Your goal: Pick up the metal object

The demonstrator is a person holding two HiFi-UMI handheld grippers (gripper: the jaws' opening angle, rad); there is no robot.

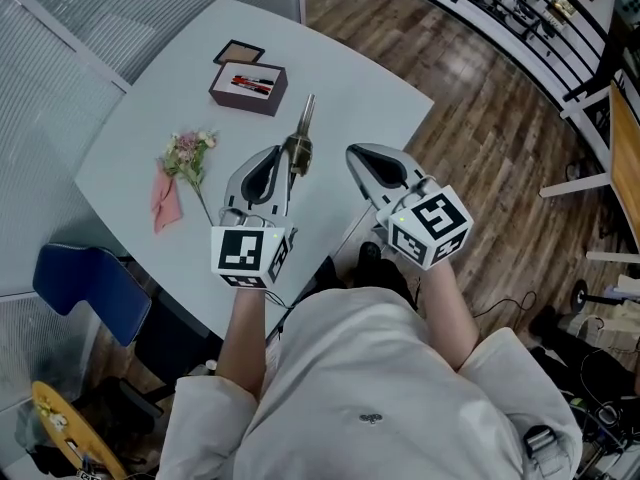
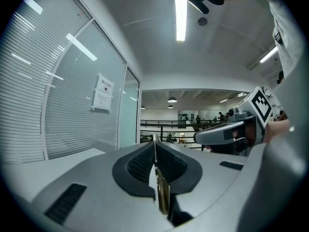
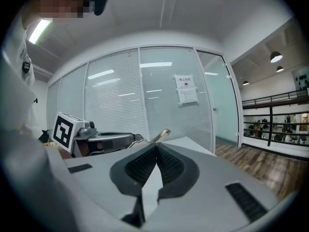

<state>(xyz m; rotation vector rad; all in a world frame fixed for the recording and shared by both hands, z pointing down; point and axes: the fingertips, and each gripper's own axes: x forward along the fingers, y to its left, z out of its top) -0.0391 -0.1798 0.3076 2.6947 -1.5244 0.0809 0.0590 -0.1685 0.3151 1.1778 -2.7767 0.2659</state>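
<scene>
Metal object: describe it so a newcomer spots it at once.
Over the grey table, look at the tip of the left gripper, which is shut on it. The metal object is a slim silvery rod with a brass-coloured base, unlike the dark red box and flower sprig nearby.

On the table (image 1: 350, 88), the box (image 1: 248, 86) sits at the far side, a flat lid (image 1: 238, 51) just behind it. Left of centre lie the flowers (image 1: 188, 153), seemingly touching the cloth (image 1: 165, 196). The metal object (image 1: 300, 138) sticks out of the left gripper (image 1: 280, 154) toward the box. The right gripper (image 1: 356, 152) is beside it. A chair (image 1: 85, 283) stands at the table's near left edge.
</scene>
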